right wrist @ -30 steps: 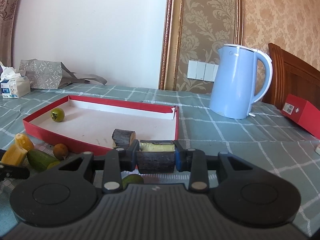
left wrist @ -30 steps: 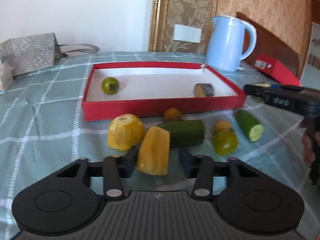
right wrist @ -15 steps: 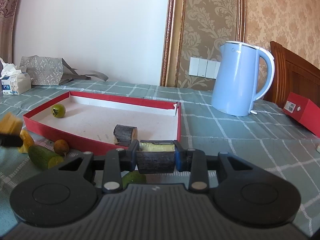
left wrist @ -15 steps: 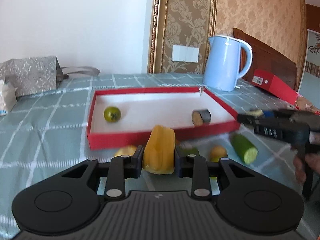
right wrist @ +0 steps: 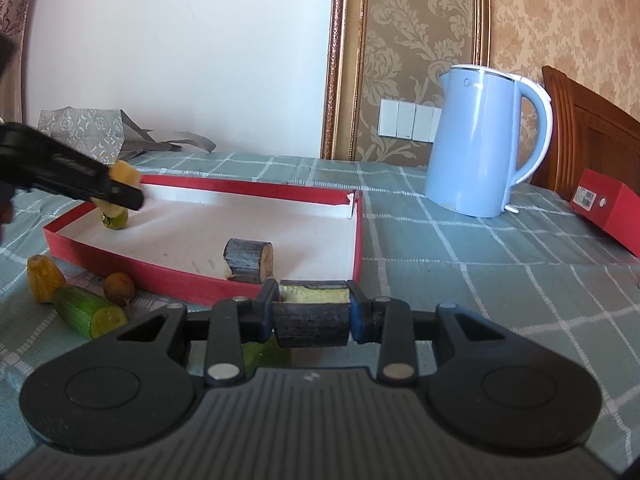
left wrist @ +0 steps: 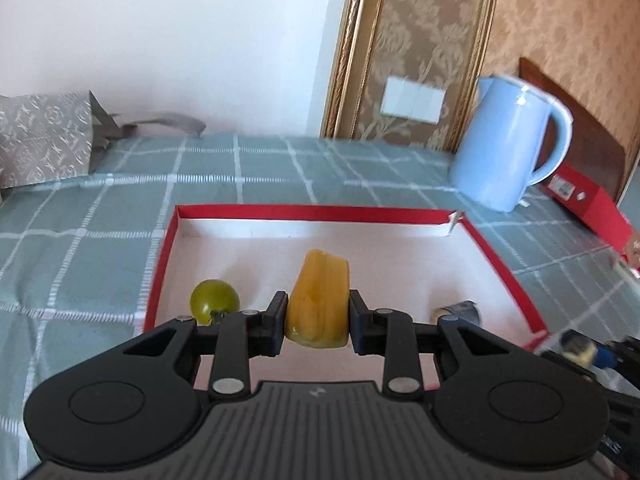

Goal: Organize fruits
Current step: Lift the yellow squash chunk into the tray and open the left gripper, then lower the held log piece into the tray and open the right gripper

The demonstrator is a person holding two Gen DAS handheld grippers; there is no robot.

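Observation:
My left gripper (left wrist: 318, 322) is shut on a yellow pepper piece (left wrist: 318, 298) and holds it above the red tray (left wrist: 160, 256), near its front left. A green tomato (left wrist: 214, 300) and a dark cut piece (left wrist: 460, 310) lie in the tray. My right gripper (right wrist: 312, 312) is shut on a dark-skinned piece with pale green flesh (right wrist: 312, 316), just in front of the tray's near right corner (right wrist: 358, 240). The left gripper (right wrist: 120, 190) with the pepper shows over the tray's left end in the right wrist view.
A blue kettle (right wrist: 480, 140) stands right of the tray, a red box (right wrist: 608, 208) beyond it. A yellow pepper half (right wrist: 42, 280), a cucumber piece (right wrist: 88, 310) and a small brown fruit (right wrist: 119, 287) lie in front of the tray. A grey bag (left wrist: 44, 136) sits far left.
My left gripper closed on the yellow pepper piece, lifted it off the cloth and carried it forward over the tray. My right gripper stayed nearly still with its piece.

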